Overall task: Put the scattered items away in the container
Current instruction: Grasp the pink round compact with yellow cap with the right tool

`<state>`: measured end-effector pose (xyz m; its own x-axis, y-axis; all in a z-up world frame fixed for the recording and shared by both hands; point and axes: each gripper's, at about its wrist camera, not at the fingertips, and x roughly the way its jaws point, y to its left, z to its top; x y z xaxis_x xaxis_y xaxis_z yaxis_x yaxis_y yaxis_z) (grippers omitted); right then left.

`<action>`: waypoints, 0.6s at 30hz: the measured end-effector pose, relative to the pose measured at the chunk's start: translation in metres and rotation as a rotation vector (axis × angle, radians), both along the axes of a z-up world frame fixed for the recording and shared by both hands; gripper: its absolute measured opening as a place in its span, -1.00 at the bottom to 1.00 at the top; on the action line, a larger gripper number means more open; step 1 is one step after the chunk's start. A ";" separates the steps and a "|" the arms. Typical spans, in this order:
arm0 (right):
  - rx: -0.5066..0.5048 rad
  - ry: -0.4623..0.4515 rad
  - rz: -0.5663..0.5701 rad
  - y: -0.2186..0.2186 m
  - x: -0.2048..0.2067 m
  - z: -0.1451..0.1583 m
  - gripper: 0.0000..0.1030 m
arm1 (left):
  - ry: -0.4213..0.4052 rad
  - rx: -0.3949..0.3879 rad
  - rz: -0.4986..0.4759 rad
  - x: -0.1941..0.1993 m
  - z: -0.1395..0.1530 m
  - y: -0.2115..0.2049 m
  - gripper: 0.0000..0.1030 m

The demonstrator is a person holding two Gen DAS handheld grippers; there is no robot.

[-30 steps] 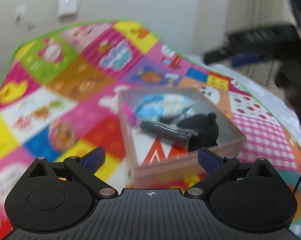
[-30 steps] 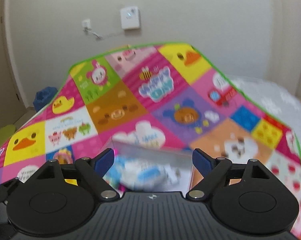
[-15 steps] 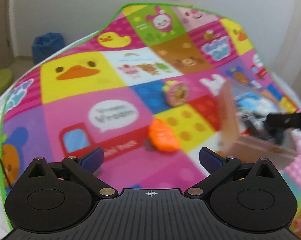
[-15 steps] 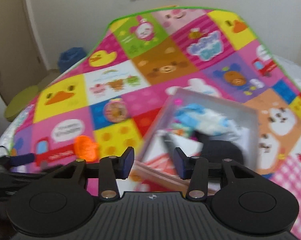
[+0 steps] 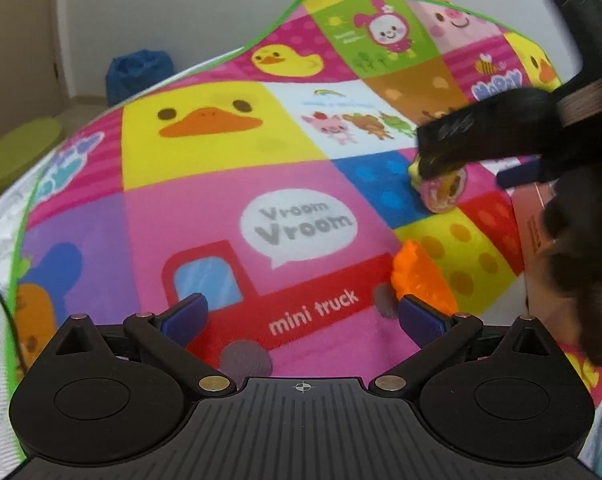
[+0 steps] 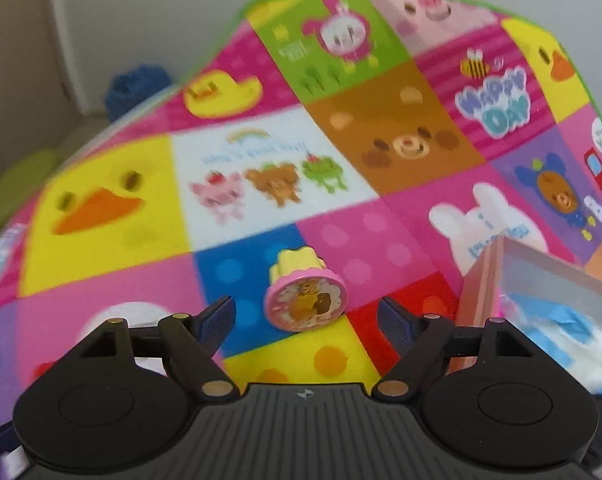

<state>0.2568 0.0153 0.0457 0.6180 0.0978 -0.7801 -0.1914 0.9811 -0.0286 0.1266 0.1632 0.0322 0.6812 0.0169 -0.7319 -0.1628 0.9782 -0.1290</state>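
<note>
A bright patchwork cartoon play mat (image 6: 261, 184) fills both views. At the right edge of the right wrist view sits the pink box (image 6: 477, 280). At bottom centre, the right gripper (image 6: 307, 316) is opening, jaws wide and empty, with the pink-and-yellow round toy (image 6: 305, 300) lying just ahead between them. The left gripper (image 5: 301, 316) gapes wide, empty, with an orange toy (image 5: 417, 276) by its right fingertip

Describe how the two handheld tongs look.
Both tongs match: left tongs and right tongs have matte black bodies with ribbed top plates, a small crosshair mark, two round disc housings, brass-coloured pivot pins, and dark blue textured pads on black linkage fingers.
</note>
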 end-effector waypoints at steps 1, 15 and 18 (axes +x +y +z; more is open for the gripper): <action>-0.010 0.008 -0.007 0.002 0.005 -0.007 0.43 | 0.008 -0.003 0.001 0.002 -0.003 0.000 1.00; 0.043 -0.004 0.049 -0.028 -0.041 0.038 -0.53 | 0.013 -0.075 -0.004 -0.006 0.009 -0.002 1.00; 0.104 -0.020 -0.007 -0.030 -0.028 0.036 0.17 | 0.006 -0.039 -0.010 -0.008 0.011 -0.003 1.00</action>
